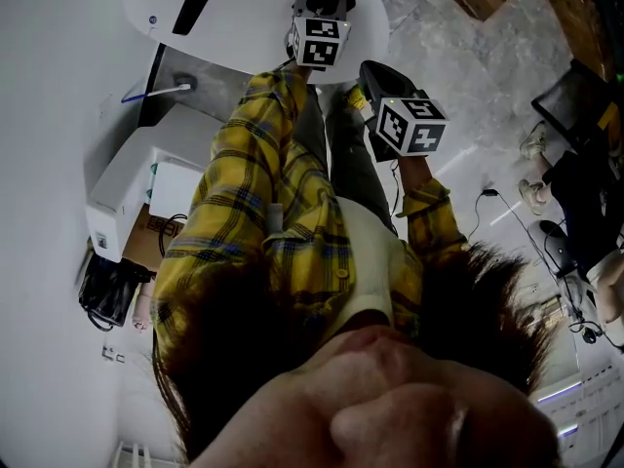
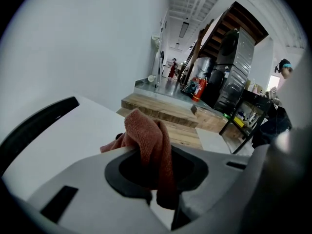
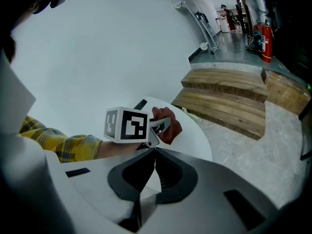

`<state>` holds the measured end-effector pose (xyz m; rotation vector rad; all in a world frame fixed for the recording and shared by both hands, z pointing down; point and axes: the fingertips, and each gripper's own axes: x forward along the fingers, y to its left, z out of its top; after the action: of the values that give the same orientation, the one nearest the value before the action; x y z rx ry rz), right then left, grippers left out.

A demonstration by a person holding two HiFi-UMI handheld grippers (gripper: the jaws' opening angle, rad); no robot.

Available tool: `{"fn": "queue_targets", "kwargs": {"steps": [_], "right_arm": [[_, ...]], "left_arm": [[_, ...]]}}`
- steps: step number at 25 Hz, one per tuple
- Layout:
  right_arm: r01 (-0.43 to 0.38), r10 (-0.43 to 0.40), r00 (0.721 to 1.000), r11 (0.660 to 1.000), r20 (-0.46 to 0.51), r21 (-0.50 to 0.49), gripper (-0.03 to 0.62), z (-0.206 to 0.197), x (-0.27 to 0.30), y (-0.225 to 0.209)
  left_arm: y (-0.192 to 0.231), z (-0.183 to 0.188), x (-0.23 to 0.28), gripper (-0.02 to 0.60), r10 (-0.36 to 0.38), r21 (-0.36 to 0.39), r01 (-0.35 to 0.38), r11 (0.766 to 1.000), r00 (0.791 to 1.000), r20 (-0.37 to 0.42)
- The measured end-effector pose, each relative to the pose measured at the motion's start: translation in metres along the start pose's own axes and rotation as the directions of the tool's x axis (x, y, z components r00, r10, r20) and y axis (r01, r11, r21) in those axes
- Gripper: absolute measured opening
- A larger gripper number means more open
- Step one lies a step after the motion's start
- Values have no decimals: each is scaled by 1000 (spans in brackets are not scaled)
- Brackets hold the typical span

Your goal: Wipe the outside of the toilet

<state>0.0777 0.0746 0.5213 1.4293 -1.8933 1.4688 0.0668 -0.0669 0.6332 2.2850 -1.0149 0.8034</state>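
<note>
**Wiping pass, cloth at the toilet.** The left gripper (image 2: 157, 177) is clenched on a reddish cloth (image 2: 148, 135). The fabric is bunched between the fingers (image 2: 126, 177), rising in a fold beyond their tips and hanging in a tail behind them. The toilet (image 2: 73, 135) lies directly beneath and ahead of these fingers as a broad, smooth white surface. A black strip (image 2: 34, 126) crosses it off to their left.

The right gripper (image 3: 155, 167) has its fingers (image 3: 170, 174) pressed together with nothing between them. It is held back from the toilet, with the left gripper and the cloth straight ahead of its tips.

In the head view, a yellow plaid sleeve (image 1: 244, 213) leads to the left gripper at the white rim.

*Handling, as a judgement.* The toilet looks hard, glossy, rigid and fixed in place, so it is likely slippery and is to be pressed against, not grasped. The cloth is soft, light and limp. It is best held at its gathered middle, leaving a loose fold ahead of the fingertips to meet the surface.
</note>
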Motion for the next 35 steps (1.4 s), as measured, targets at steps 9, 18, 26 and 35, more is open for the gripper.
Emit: {"fn": "queue_targets", "kwargs": {"steps": [9, 18, 26, 35], "right_arm": [[15, -15, 1000, 1000, 16, 11, 26, -1, -6, -7], [-2, 2, 1000, 1000, 28, -4, 26, -8, -14, 2], [-16, 17, 999, 1000, 30, -26, 26, -18, -26, 7], [-26, 28, 999, 998, 29, -52, 26, -26, -36, 13]], "left_arm": [[-17, 14, 7, 98, -35, 25, 35, 999, 999, 13], [-21, 38, -21, 98, -30, -24, 33, 999, 995, 97], [-8, 41, -84, 98, 20, -47, -11, 999, 983, 183], [11, -4, -148, 98, 104, -73, -93, 993, 980, 170]]}}
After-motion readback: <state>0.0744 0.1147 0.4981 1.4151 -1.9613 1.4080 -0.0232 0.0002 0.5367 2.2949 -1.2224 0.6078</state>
